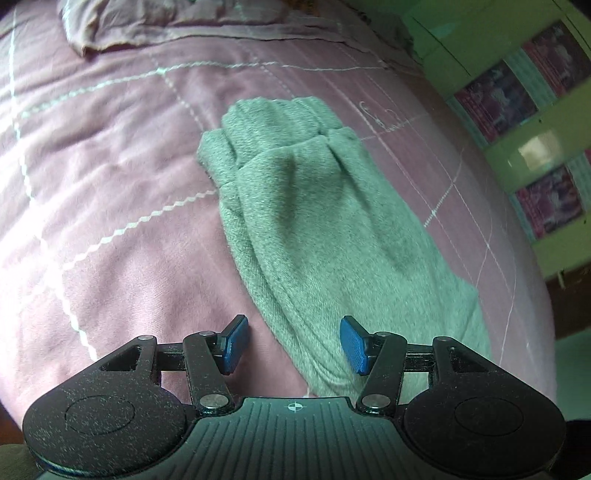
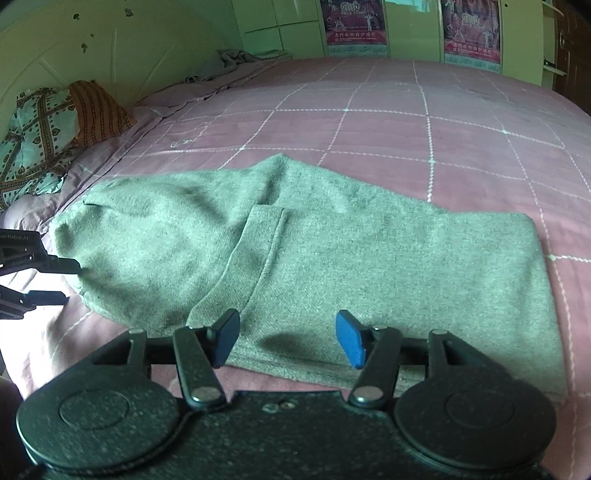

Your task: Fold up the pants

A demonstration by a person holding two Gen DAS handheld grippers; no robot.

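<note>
Grey-green pants (image 1: 314, 221) lie folded on a pink quilted bedspread (image 1: 110, 184). In the left wrist view they run lengthwise away from me, with the bunched end at the far side. My left gripper (image 1: 293, 343) is open and empty, just above the near end of the pants. In the right wrist view the pants (image 2: 332, 258) lie crosswise, a cuffed flap (image 2: 255, 251) folded over the middle. My right gripper (image 2: 288, 338) is open and empty over their near edge. The left gripper's fingers (image 2: 55, 266) show at the pants' left end.
A pink sheet (image 1: 166, 26) is bunched at the head of the bed. Patterned pillows (image 2: 48, 136) lie at far left beside the green headboard (image 2: 110, 48). Green cabinet doors with posters (image 2: 469, 29) stand behind the bed. The bed edge (image 1: 535, 295) drops off at right.
</note>
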